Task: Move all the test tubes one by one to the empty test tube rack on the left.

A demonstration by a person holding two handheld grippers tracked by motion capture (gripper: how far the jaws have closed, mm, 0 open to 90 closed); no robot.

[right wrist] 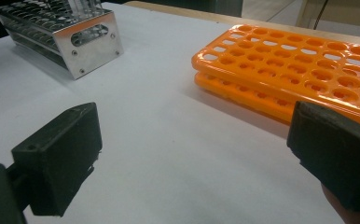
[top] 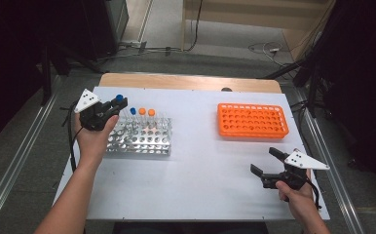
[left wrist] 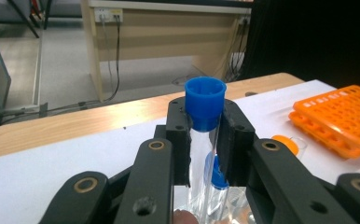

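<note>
Left gripper view, left gripper (left wrist: 205, 140) clamped on blue-capped tube (left wrist: 205, 105), cap above fingertips, metal rack (top: 140, 138) below, right gripper (right wrist: 192, 154) w/ jaws spread wide, nothing between, orange rack (right wrist: 299, 65) just ahead.

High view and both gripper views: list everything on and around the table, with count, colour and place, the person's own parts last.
Table: one, white top with a wooden far edge.
Metal rack: one, silver, left side of the table.
Capped tubes: four; one blue-capped tube in the left gripper, one blue-capped and two orange-capped standing in the metal rack.
Orange rack: one, right far side, holes look empty.
Left gripper: black, shut on the blue-capped tube, above the metal rack's left end.
Right gripper: black, open, near the table's right front.
</note>
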